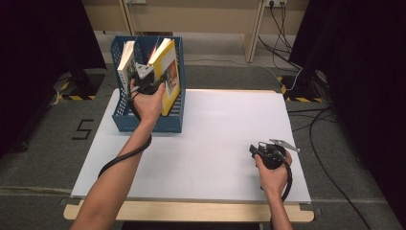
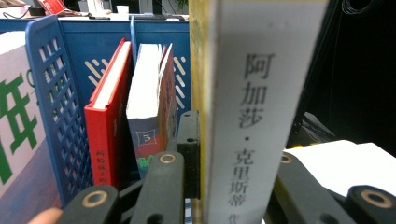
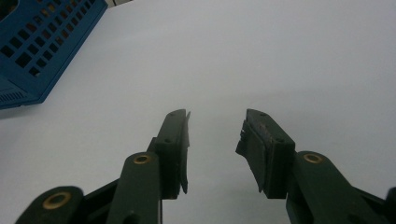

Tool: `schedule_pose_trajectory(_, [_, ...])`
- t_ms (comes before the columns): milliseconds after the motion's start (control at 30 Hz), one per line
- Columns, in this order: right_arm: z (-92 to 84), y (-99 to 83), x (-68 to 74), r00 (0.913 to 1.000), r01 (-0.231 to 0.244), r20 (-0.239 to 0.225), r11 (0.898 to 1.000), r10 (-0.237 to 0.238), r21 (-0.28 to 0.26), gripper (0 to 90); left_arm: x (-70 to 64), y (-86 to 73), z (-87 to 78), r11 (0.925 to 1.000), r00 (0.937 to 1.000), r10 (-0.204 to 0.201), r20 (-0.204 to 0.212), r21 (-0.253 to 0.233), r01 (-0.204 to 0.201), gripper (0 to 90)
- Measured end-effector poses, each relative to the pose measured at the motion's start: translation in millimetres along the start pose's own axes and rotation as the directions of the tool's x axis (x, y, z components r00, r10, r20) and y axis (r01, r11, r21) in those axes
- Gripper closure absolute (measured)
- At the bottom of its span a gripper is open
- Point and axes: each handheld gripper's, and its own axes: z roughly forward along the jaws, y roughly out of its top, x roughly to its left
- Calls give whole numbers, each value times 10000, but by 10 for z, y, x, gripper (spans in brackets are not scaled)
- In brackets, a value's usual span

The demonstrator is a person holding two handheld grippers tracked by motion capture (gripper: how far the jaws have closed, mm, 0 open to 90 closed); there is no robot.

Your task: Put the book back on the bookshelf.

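A blue file rack (image 1: 146, 123) stands at the table's far left with several books upright in it. My left gripper (image 1: 154, 73) reaches into the rack from above and is shut on a yellow-covered book (image 1: 169, 72). In the left gripper view the jaws (image 2: 238, 154) clamp that book's white spine (image 2: 257, 107), printed with dark characters. A red book (image 2: 105, 116) and a thicker book (image 2: 150, 105) lean in the compartment beyond. My right gripper (image 1: 253, 149) rests low over the table's near right; its jaws (image 3: 217, 119) stand open with nothing between them.
A white-covered book (image 1: 126, 60) sits in the rack's left compartment, behind a blue lattice divider (image 2: 60, 107). The rack's corner (image 3: 37, 46) lies ahead-left of the right gripper. The white tabletop (image 1: 215, 129) spreads between both hands. Cables trail on the floor at right.
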Motion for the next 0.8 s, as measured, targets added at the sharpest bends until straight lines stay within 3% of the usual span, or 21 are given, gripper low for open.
schedule_pose_trajectory(233, [6,-3,12,9999,-139,-15,9999,139,28,599,-13,-4,67,10000,10000,4,27,-85,-4,752])
schedule_pose_trajectory(800, [11,-3,14,10000,35,-33,10000,-35,20,598,-2,-7,225,10000,10000,38,13,0,-38,751])
